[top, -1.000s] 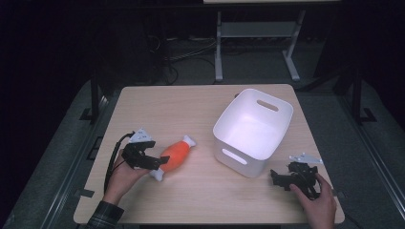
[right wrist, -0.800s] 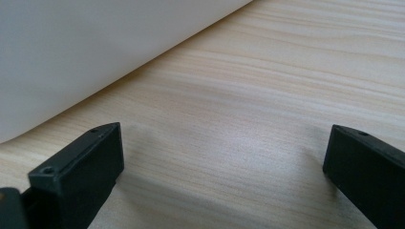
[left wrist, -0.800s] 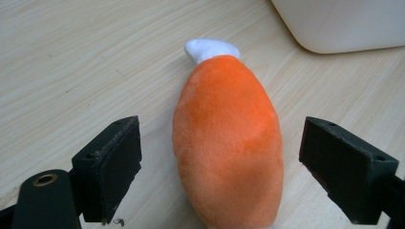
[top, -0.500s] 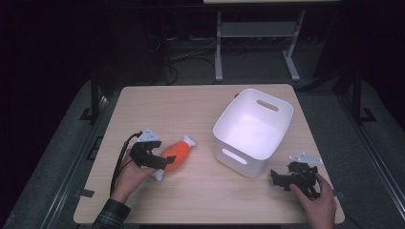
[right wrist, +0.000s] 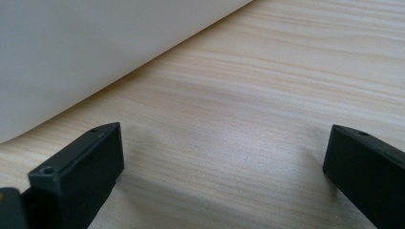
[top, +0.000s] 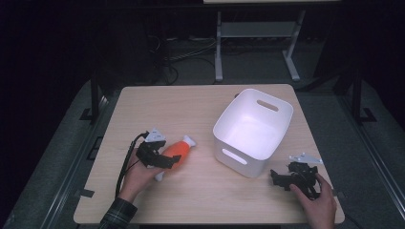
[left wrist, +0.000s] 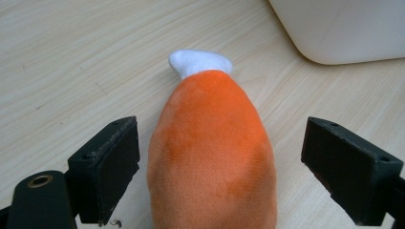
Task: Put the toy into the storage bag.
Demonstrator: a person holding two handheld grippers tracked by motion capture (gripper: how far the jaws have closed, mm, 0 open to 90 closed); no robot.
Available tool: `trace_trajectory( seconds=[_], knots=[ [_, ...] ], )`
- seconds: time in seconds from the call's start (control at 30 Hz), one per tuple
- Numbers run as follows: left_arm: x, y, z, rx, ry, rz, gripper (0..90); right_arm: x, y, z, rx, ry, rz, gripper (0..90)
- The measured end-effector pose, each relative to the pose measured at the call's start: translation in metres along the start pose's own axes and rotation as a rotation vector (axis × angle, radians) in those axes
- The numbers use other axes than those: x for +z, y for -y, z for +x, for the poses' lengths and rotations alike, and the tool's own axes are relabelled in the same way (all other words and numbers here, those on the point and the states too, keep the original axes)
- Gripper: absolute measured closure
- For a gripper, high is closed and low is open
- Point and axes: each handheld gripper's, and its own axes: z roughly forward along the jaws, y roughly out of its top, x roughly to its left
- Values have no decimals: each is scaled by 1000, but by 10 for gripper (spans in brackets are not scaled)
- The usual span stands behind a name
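2 jaws of my left hand-held gripper [left wrist: 217, 167] gape wide around the orange toy [left wrist: 212, 152], which points toward 12 o'clock, ready to clamp.

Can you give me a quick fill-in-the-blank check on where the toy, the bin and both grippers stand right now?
1. The left gripper has its jaws ____ on either side of the orange toy.
2. The toy lies on the ____, outside the white bin.
3. The toy's far tip is coloured ____.
4. Between the jaws of the right gripper there is only bare ____.

Missing words: open; table; white; table
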Motion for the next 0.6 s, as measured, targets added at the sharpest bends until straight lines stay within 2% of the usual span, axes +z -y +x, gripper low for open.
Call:
trace_trajectory(
  seconds=[0.2,0.37,0.43,0.6],
  knots=[
    [6,1,-2,4,-11,17,122,0,0,0,0,0,0,0],
    [12,2,-5,19,-29,30,122,0,0,0,0,0,0,0],
    [17,2,-8,39,-35,53,122,0,0,0,0,0,0,0],
    [23,5,-9,48,-53,68,122,0,0,0,0,0,0,0]
  ],
)
